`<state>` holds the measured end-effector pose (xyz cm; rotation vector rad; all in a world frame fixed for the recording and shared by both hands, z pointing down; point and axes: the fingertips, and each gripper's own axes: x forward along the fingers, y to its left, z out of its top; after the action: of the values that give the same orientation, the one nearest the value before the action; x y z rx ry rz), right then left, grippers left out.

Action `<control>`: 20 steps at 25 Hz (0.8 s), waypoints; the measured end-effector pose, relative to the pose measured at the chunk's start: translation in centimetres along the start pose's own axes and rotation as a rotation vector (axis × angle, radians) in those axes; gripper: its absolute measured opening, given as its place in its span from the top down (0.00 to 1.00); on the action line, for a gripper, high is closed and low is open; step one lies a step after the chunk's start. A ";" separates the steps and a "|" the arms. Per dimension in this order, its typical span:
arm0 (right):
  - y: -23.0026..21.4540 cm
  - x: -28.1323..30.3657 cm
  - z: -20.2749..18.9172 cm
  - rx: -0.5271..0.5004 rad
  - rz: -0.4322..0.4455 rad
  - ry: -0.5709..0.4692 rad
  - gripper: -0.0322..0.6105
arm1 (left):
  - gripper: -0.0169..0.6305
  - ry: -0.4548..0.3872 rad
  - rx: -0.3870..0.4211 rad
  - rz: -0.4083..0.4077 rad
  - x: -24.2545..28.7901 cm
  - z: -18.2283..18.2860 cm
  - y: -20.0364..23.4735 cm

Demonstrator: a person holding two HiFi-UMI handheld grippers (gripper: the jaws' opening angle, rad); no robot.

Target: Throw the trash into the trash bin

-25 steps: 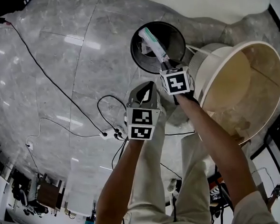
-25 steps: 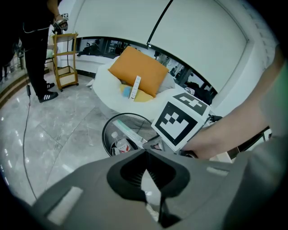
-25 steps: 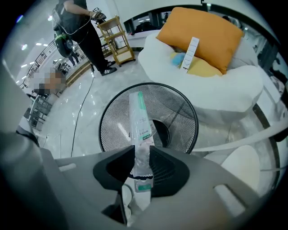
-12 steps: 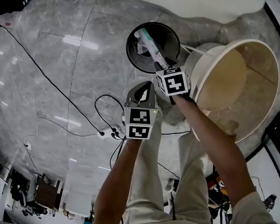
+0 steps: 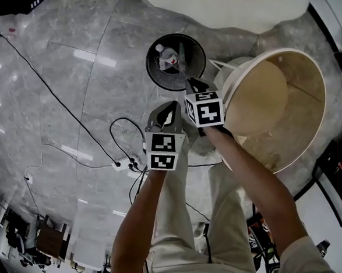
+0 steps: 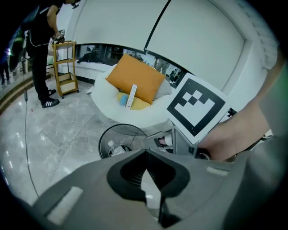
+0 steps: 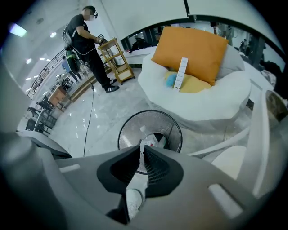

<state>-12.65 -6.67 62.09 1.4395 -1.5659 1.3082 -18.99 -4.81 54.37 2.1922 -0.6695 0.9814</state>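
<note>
The black mesh trash bin (image 5: 155, 76) stands on the marble floor and holds a clear plastic bottle (image 5: 167, 58) and other scraps. My right gripper (image 5: 189, 82) hangs just above the bin's near rim and points down at it. Its jaws have just been closing and now stand shut with nothing between them. In the right gripper view the right gripper (image 7: 140, 147) frames the bin (image 7: 128, 130) and the bottle (image 7: 148, 137). My left gripper (image 5: 172, 105) is shut and empty, beside the right one and nearer to me. The left gripper (image 6: 145, 152) sees the bin (image 6: 108, 139) ahead.
A big cream tub-shaped seat (image 5: 306, 65) stands right of the bin. Behind the bin is a white beanbag (image 7: 216, 103) with an orange cushion (image 7: 191, 49). Black cables (image 5: 124, 130) and a power strip (image 5: 132, 162) lie on the floor at left. A person (image 7: 85, 31) stands by a wooden trolley (image 7: 114, 58).
The long white and green piece that my right gripper held over the bin is no longer in its jaws. Both grippers have risen away from the bin.
</note>
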 end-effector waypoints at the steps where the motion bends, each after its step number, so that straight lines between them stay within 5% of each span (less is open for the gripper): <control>1: 0.1 -0.7 0.1 0.000 0.005 -0.007 0.88 | 0.97 -0.005 0.002 0.002 -0.4 0.2 -0.3; 20: 3.9 -20.2 4.9 -0.026 0.151 -0.199 0.91 | 0.97 -0.083 0.080 -0.008 -10.8 9.5 -8.6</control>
<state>-11.50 -4.87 41.07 1.4976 -1.8456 1.2556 -15.34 -3.86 38.05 2.3142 -0.6693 0.9323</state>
